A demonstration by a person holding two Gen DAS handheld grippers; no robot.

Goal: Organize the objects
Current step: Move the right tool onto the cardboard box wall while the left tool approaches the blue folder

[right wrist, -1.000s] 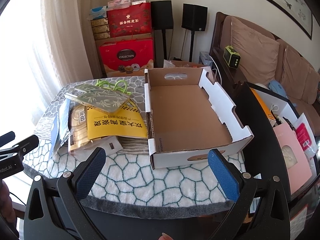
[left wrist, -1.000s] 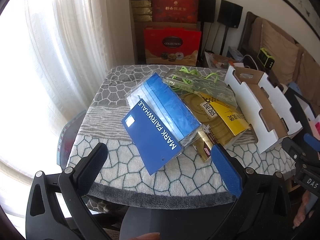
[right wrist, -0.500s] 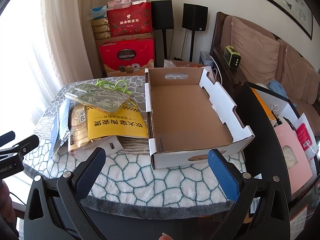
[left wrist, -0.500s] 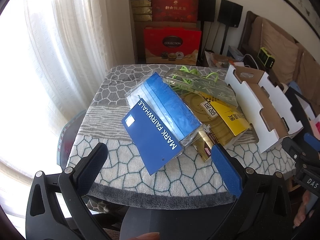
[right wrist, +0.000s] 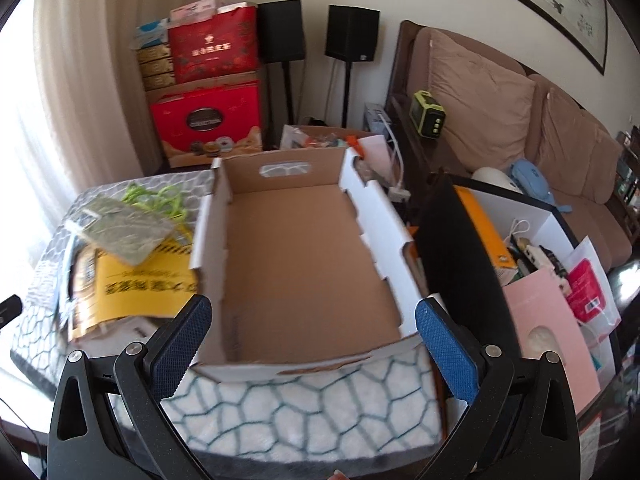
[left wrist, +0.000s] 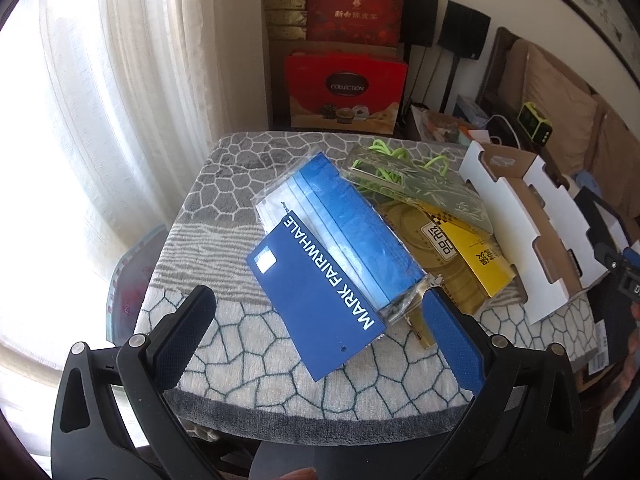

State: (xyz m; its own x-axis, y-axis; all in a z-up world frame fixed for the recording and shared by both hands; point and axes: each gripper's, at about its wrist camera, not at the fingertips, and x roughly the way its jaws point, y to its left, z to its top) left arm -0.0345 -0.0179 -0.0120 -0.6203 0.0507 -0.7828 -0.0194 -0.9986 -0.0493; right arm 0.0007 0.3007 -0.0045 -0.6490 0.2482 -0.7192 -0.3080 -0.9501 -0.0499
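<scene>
While both jaws gape, R gripper (right wrist: pixel 312 332) hovers over box (right wrist: pixel 304 248).

L wrist cam sits above the near-left edge of the surface (left wrist: pixel 224 332), looking fwd and down past the left tool (left wrist: pixel 320 332) at the blue card (left wrist: pixel 316 296), w/ the cardboard box (left wrist: pixel 520 216) off to its right. R wrist cam looks fwd and down from close over the box (right wrist: pixel 296 264) between the right tool (right wrist: pixel 316 340) fingers, sofa (right wrist: pixel 520 112) at right. Both views share the box, yellow packet (right wrist: pixel 136 280), red gift boxes (left wrist: pixel 346 92) and the back wall.
</scene>
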